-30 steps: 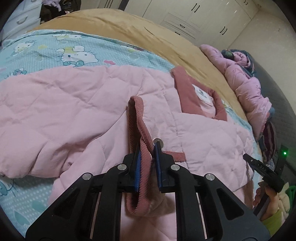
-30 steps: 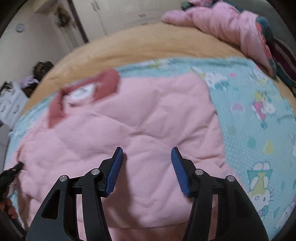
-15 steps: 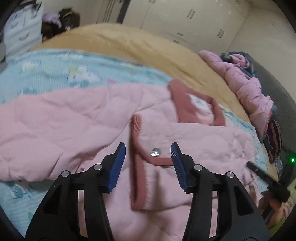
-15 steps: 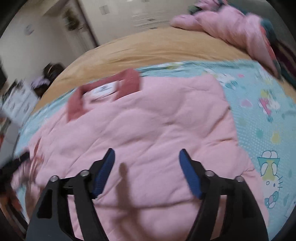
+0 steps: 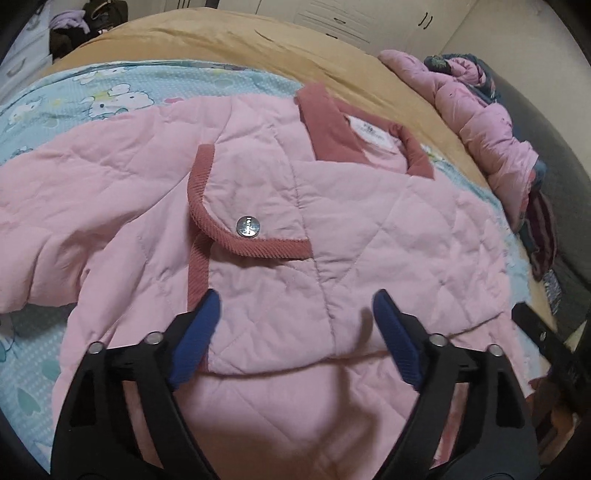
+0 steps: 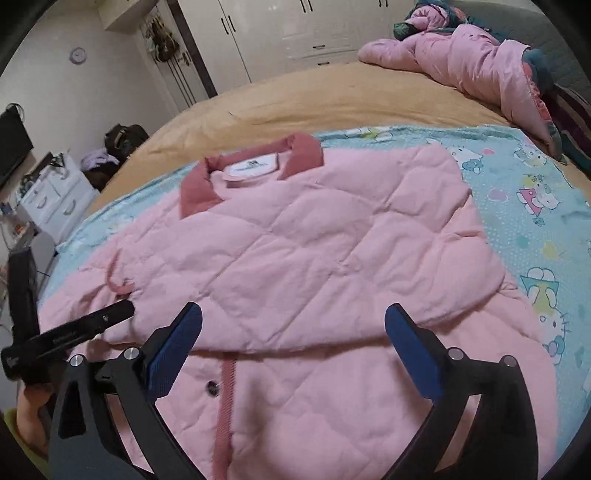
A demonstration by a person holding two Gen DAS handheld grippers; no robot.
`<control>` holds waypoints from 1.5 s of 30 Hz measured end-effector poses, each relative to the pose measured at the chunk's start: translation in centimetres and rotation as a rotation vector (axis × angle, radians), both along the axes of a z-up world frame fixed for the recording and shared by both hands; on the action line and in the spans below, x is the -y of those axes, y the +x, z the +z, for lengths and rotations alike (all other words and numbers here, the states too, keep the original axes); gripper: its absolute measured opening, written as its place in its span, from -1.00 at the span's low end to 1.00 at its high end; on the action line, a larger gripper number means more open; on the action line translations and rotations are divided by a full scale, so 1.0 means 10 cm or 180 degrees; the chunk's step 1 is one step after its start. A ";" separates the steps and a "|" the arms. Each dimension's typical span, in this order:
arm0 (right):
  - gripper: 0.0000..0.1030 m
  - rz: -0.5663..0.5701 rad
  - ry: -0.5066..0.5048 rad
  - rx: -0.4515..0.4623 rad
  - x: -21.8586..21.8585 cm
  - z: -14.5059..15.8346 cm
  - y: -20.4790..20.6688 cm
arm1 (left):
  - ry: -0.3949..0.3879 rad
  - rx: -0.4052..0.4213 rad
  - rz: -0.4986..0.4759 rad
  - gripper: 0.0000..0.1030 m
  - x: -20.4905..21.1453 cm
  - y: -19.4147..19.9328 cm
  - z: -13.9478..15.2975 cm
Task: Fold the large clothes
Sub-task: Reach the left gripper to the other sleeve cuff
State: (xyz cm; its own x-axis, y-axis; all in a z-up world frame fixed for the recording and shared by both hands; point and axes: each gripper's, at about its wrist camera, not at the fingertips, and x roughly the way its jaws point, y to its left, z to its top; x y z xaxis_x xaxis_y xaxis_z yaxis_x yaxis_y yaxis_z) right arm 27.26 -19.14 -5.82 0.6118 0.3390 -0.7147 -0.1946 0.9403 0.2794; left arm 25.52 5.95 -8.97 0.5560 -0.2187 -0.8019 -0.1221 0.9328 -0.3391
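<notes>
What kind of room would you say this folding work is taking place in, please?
Most likely a home bedroom: the pink quilted jacket lies on a bed with a tan bedspread, white wardrobe doors line the far wall, and a small white chest of drawers stands beside the bed.

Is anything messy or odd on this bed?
Mostly tidy. The pink quilted jacket lies flat on the cartoon-print blanket, sleeves folded across the front. The one untidy thing is another pink puffy garment, heaped crumpled at the far edge of the bed.
</notes>
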 end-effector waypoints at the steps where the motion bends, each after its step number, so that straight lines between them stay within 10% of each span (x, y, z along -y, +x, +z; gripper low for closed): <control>1: 0.92 -0.0010 -0.0032 0.0016 -0.01 0.02 -0.04 | 0.0005 0.0019 0.0040 0.84 -0.01 -0.02 0.05; 45: 0.92 0.0897 -0.0115 0.0474 -1.85 0.72 -0.43 | -0.0073 0.0266 0.1926 0.82 -1.50 -0.89 0.51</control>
